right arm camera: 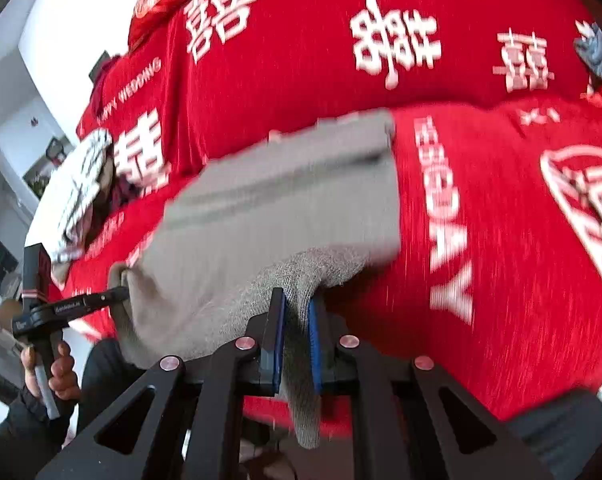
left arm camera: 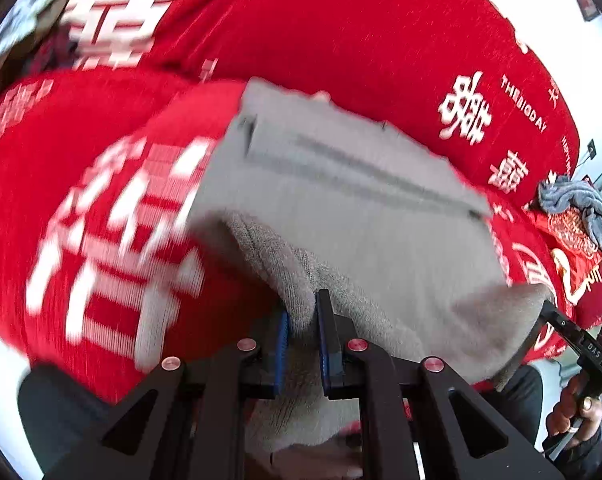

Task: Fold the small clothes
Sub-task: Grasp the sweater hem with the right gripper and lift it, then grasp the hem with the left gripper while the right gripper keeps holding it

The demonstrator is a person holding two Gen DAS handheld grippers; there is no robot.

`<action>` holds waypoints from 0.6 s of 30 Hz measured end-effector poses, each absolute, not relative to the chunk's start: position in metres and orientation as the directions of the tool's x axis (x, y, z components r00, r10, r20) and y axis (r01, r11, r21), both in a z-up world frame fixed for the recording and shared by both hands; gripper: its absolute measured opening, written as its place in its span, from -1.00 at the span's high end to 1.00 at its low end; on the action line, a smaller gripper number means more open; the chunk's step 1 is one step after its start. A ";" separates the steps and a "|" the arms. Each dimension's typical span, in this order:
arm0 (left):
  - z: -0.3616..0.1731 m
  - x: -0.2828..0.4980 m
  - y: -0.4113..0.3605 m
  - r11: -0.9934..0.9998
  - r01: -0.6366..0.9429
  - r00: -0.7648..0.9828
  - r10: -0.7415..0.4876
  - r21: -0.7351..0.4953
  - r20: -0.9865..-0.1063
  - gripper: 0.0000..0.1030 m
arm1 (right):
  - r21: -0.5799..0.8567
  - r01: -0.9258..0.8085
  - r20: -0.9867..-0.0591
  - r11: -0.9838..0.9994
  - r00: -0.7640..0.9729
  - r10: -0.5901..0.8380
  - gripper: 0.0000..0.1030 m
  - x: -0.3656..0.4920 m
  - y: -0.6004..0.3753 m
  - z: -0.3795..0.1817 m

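We hold the grey knit garment (left arm camera: 341,208) by its near hem over the bed (left arm camera: 341,40): left gripper (left arm camera: 303,340) and right gripper (right arm camera: 297,340) jaws pinch the knit. To fold well, we lift both corners evenly, keep the hem taut, and lay it toward the far edge.

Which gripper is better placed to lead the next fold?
Roughly even: the left gripper and right gripper are each shut on a near corner of the grey garment, lifted off the red bedcover.
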State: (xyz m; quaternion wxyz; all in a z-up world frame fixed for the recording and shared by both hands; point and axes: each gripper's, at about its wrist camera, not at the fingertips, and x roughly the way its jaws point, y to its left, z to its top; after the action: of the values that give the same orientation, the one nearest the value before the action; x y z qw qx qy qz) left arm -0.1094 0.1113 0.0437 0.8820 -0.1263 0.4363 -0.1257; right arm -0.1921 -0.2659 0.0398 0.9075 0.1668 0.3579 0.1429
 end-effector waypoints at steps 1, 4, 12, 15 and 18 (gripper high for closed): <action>0.048 -0.099 0.108 0.938 0.115 0.600 -0.329 -0.328 -0.730 0.72 | 0.402 -0.138 -0.585 0.905 0.721 0.370 0.78 -0.184 -0.267 0.045; 0.046 -0.063 0.104 0.940 0.094 0.604 -0.315 -0.327 -0.732 0.72 | 0.421 -0.107 -0.564 0.901 0.747 0.353 0.78 -0.153 -0.271 0.048; 0.015 -0.044 0.125 0.882 0.068 0.531 -0.427 -0.465 -0.732 -0.09 | 0.402 -0.013 -0.669 0.916 0.678 0.303 0.65 -0.104 -0.281 0.008; 0.022 -0.063 0.145 0.839 0.043 0.579 -0.463 -0.542 -0.671 -0.99 | 0.419 -0.017 -0.653 0.908 0.689 0.315 0.05 -0.119 -0.285 0.012; 0.024 -0.078 0.147 0.865 0.065 0.584 -0.437 -0.497 -0.684 -0.99 | 0.379 -0.037 -0.634 0.925 0.717 0.289 -0.20 -0.143 -0.283 0.017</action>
State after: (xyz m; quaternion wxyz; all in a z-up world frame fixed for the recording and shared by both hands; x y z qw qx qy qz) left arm -0.0784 0.1471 0.0241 0.8636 -0.2148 0.4324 -0.1454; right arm -0.1430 -0.2834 0.0175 0.9105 0.1721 0.3652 0.0896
